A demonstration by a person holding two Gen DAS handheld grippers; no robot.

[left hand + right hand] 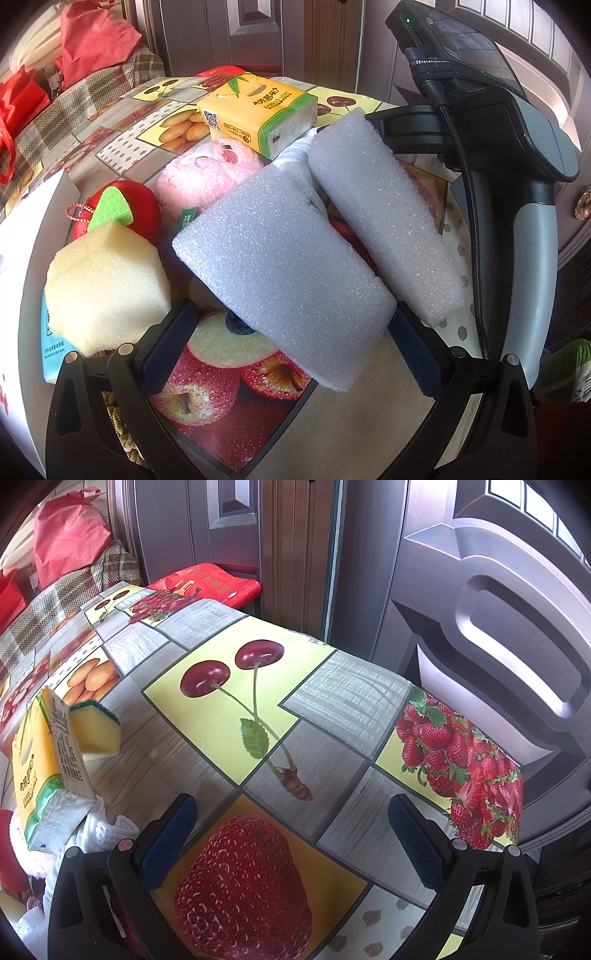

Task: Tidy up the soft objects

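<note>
Lying slantwise between the spread left tongs, a white foam block rests on the table, a second block just beside it. Light and springy, it likely wants a squeeze across its short sides. Right tongs gape empty; the table's edge runs near.

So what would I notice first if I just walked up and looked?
Probably the big white foam block in the middle of the left view, sitting between the open left claw. Then the pink plush toy and red stuffed apple behind it, and the giant strawberry picture on the tablecloth under the empty right claw.
</note>
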